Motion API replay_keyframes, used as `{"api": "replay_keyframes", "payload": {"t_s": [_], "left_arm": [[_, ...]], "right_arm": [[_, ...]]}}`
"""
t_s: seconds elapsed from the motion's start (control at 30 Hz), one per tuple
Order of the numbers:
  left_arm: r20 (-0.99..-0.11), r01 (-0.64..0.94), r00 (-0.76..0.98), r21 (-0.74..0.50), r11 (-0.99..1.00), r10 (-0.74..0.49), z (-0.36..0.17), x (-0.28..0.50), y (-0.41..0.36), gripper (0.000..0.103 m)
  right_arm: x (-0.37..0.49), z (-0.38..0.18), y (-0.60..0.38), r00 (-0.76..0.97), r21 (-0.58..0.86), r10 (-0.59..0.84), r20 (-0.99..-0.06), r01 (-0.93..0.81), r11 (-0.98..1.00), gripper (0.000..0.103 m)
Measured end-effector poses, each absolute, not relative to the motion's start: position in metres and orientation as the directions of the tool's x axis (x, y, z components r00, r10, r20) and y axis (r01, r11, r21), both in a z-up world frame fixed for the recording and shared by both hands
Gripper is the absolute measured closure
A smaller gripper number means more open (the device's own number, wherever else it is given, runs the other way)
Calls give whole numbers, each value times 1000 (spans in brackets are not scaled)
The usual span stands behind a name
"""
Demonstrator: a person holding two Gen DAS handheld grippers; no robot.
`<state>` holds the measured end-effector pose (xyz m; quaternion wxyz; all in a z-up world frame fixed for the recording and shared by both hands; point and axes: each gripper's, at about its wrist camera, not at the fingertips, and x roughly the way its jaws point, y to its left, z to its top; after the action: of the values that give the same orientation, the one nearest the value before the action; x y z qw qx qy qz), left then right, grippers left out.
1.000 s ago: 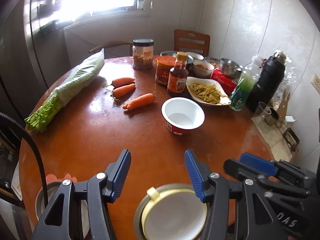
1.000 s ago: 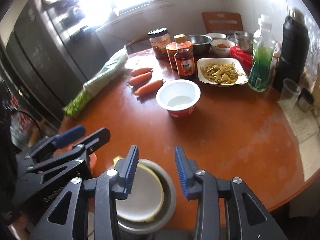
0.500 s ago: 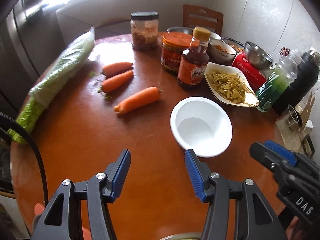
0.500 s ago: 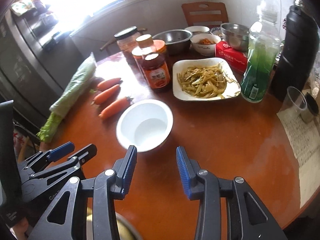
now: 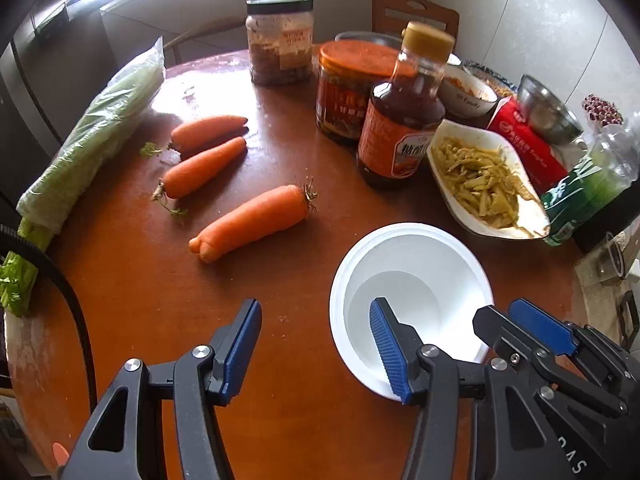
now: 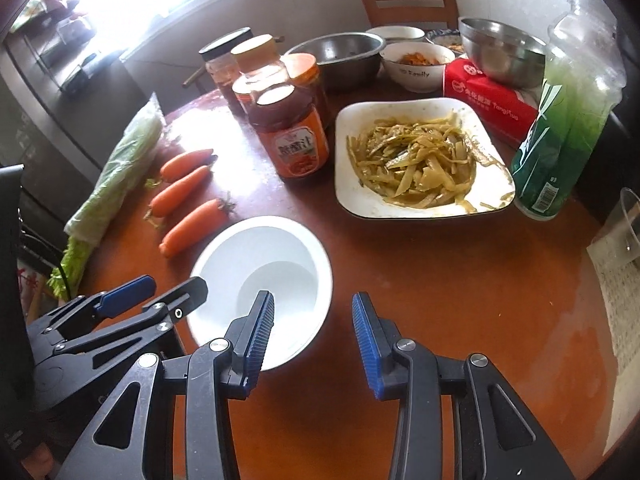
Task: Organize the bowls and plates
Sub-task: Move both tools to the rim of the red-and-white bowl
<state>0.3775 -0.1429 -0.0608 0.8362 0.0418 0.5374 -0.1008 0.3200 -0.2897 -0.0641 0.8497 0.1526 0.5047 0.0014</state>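
An empty white bowl [image 5: 412,276] [image 6: 264,256] with a red outside stands on the round wooden table [image 5: 140,300], near its front. My left gripper [image 5: 314,348] is open just left of the bowl, with its right finger in front of the bowl's near rim. My right gripper [image 6: 313,330] is open on the bowl's other side, its left finger over the bowl's inside. Neither holds anything. Whether a pad touches the bowl, I cannot tell. Each gripper shows in the other's view: the right gripper [image 5: 502,314] and the left gripper [image 6: 176,286]. Behind the bowl is a white plate of shredded yellow vegetables [image 6: 360,192].
Three carrots [image 5: 252,220] and bagged celery [image 5: 92,136] lie to the left. A sauce bottle [image 6: 294,136], jars [image 5: 280,40], two steel bowls [image 6: 340,56], a small food bowl [image 6: 416,64], a red tissue pack [image 6: 488,92] and a green bottle [image 6: 560,136] crowd the back and right. A paper [image 6: 616,292] lies at the right edge.
Both grippers moved forward and down over the table, close to the white bowl. The stacked metal bowl seen below them earlier has left the views. Their openings look unchanged.
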Motion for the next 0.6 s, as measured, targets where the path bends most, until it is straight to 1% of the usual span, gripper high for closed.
{"api": "replay_keyframes", "payload": {"t_s": [0.23,0.5,0.6], "left_arm": [[-928,228,362,-1,974,-86,-81,387,-150,47],[-933,229,350,1,974,-82,-91,392,-152,47],[-935,237,344,0,971,-84,-94,392,-153,47]], "right_arm": [[327,-79,-294,467,268,165,-869,163,950,61],[333,-84,-295,454,263,163,-876,167,950,61],[336,-86,-293,448,263,163,-879,170,950,63]]}}
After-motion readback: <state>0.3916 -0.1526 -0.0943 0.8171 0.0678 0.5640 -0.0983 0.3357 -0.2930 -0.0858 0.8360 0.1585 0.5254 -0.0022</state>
